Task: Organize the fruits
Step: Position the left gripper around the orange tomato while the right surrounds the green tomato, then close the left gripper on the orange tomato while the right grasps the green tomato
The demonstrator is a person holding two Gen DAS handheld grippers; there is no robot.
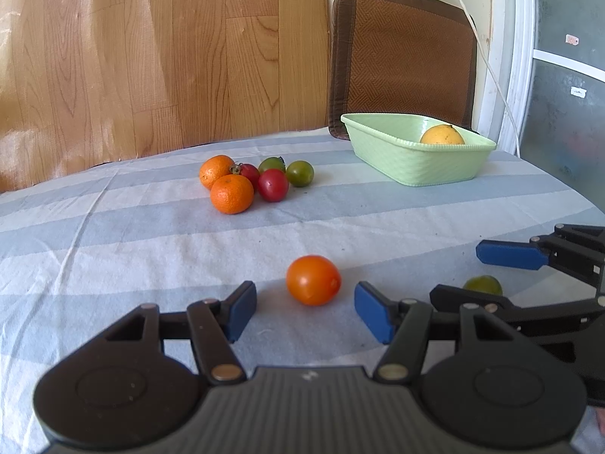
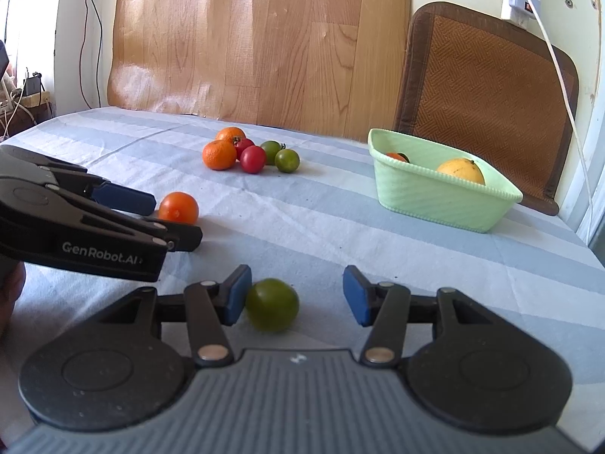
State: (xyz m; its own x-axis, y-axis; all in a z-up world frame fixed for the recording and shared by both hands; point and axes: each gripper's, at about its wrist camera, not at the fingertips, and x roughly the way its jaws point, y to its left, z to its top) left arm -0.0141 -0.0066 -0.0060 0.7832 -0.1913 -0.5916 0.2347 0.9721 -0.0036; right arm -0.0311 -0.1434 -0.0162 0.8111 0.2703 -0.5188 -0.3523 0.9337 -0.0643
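Note:
My left gripper (image 1: 306, 310) is open low over the striped cloth, and an orange tomato (image 1: 313, 280) lies between its blue pads, touching neither. In the right wrist view the same left gripper (image 2: 176, 221) straddles that orange tomato (image 2: 178, 208). My right gripper (image 2: 297, 295) is open too. A green tomato (image 2: 272, 304) sits between its pads, close against the left one and well apart from the right one. The right gripper (image 1: 459, 270) and green tomato (image 1: 483, 285) also show at the left wrist view's right edge. A pale green basket (image 2: 435, 200) holds a yellow citrus (image 2: 461, 170).
A pile of two mandarins, two red and two green tomatoes (image 1: 257, 181) lies mid-table. A small orange-red fruit (image 2: 395, 157) sits in the basket's far corner. A brown woven mat (image 1: 401, 60) leans on the wall behind, with a white cable (image 1: 491, 72) hanging beside it.

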